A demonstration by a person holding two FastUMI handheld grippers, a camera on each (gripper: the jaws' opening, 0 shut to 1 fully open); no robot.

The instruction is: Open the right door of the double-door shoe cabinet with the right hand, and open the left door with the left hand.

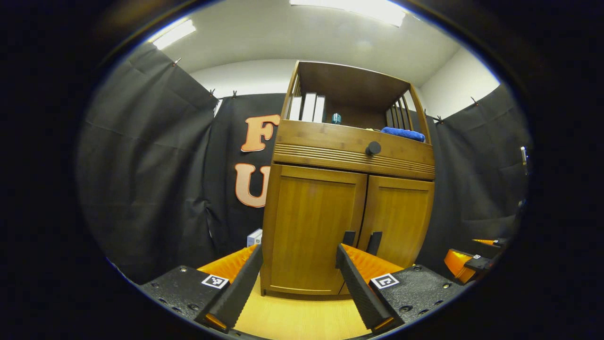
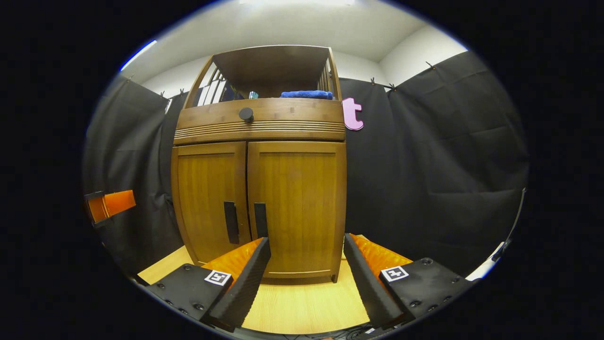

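so the booth has black cloth walls (image 1: 141, 165), a white ceiling with strip lights, and a light wood floor (image 2: 302, 302). the shoe cabinet (image 2: 259, 189) stands on that floor, both doors flat closed. above the doors there's a drawer with a round dark knob (image 2: 246, 114), and an open shelf on top with a blue towel (image 2: 306, 94) and some white binders (image 1: 307, 107).

in the left gripper view the left gripper (image 1: 299, 264) sits low in front of the left door (image 1: 314, 226), not touching it, and the two dark door handles (image 1: 361, 242) are just past its right-hand finger. in the right gripper view the right gripper (image 2: 306, 257) faces the right door (image 2: 297, 203), handles a bit to the left of it, no contact.

both grippers have fingers spread wide apart, nothing between them.
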